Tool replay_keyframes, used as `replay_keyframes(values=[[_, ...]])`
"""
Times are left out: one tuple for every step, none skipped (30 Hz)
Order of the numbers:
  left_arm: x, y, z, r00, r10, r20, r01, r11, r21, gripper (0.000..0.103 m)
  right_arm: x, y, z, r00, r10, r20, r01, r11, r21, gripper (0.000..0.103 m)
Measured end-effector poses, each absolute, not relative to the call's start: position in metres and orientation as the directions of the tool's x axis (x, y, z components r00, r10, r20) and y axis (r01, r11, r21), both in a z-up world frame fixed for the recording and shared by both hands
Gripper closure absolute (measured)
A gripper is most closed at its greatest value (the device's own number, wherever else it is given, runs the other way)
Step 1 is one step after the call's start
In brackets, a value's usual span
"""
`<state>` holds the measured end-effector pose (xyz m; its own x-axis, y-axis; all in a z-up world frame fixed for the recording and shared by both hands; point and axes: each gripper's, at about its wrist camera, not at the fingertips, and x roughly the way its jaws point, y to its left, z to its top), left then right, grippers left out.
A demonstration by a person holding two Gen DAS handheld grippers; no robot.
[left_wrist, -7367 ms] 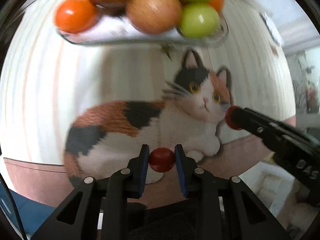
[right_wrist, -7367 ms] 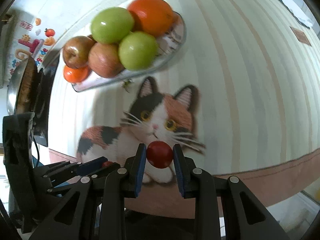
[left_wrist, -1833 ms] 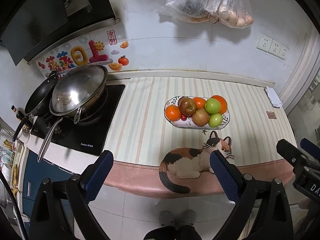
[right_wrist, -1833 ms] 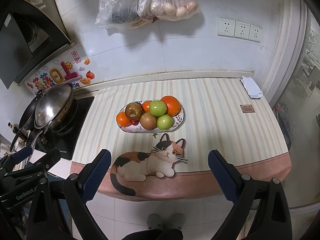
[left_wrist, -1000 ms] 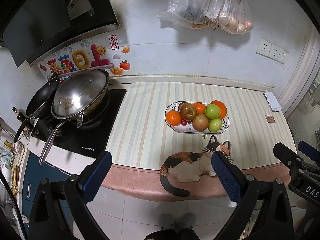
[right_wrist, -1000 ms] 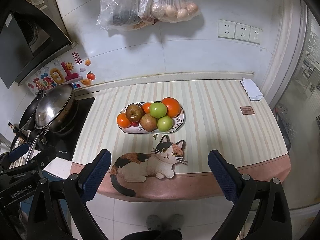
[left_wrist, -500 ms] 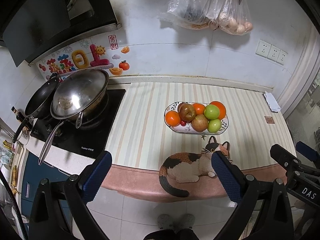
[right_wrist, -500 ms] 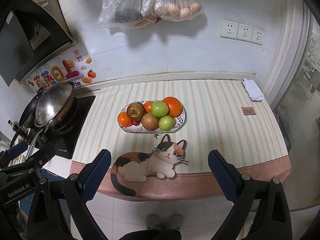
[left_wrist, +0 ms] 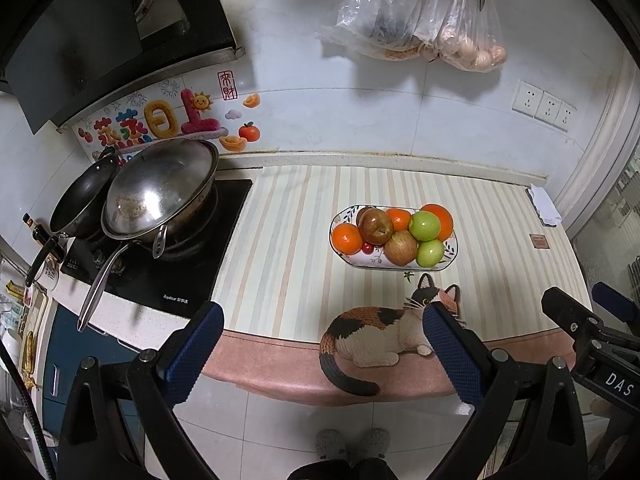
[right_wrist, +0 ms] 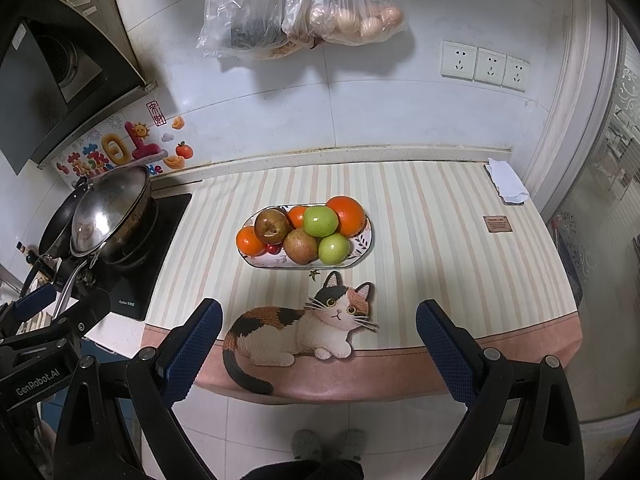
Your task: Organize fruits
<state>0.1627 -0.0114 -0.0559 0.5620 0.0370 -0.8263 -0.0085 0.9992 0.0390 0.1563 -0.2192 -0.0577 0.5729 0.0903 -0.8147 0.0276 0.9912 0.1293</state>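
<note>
both claws, left claw (left_wrist: 322,350) and right claw (right_wrist: 318,346), i hold spread wide and empty; fruit plate (right_wrist: 362,254) sits on the desk (right_wrist: 440,240), well ahead between their fingers.

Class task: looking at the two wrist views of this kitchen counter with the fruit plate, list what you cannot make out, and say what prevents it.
- Small red fruits on the plate: both views, mostly hidden behind oranges and apples; count unclear.
- Dark contents of the left hanging bag: both views, blurred by crinkled plastic.
- Small brown plaque on the counter: both views, text too small.
- Cat picture's face: left wrist view, partly covered by the left gripper's jaws.
</note>
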Motion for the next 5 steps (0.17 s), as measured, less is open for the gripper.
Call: replay_keyframes(values=[[0.1629,-0.0114,-0.0557,0.56,0.034,-0.828,-0.009,0.999,0.036,0.001,0.1564,-0.2188,-0.0579,0.573,0.088,-0.815,0.027,0.992,0.127,0.003],[0.1632,-0.0109,-0.0562,0.559,0.033,-0.829,-0.01,0.999,0.034,0.001,0.1562,-0.2193,-0.0577,0.572,0.089,-0.815,0.027,0.991,0.128,0.003],[0.1628,-0.0112,-0.0558,0.561,0.035,-0.827,-0.01,0.999,0.035,0.001,0.1562,-0.2192,-0.0578,0.572,0.091,-0.815,0.027,0.991,0.13,0.003],[0.1623,-0.0115,-0.0553,0.564,0.038,-0.825,-0.012,0.999,0.038,0.001,0.1568,-0.219,-0.0573,0.572,0.092,-0.815,0.026,0.991,0.131,0.003],[0.1629,-0.0113,-0.0555,0.565,0.039,-0.824,-0.012,0.999,0.039,0.001,0.157,-0.2189,-0.0573,0.573,0.091,-0.815,0.026,0.991,0.128,0.003]])
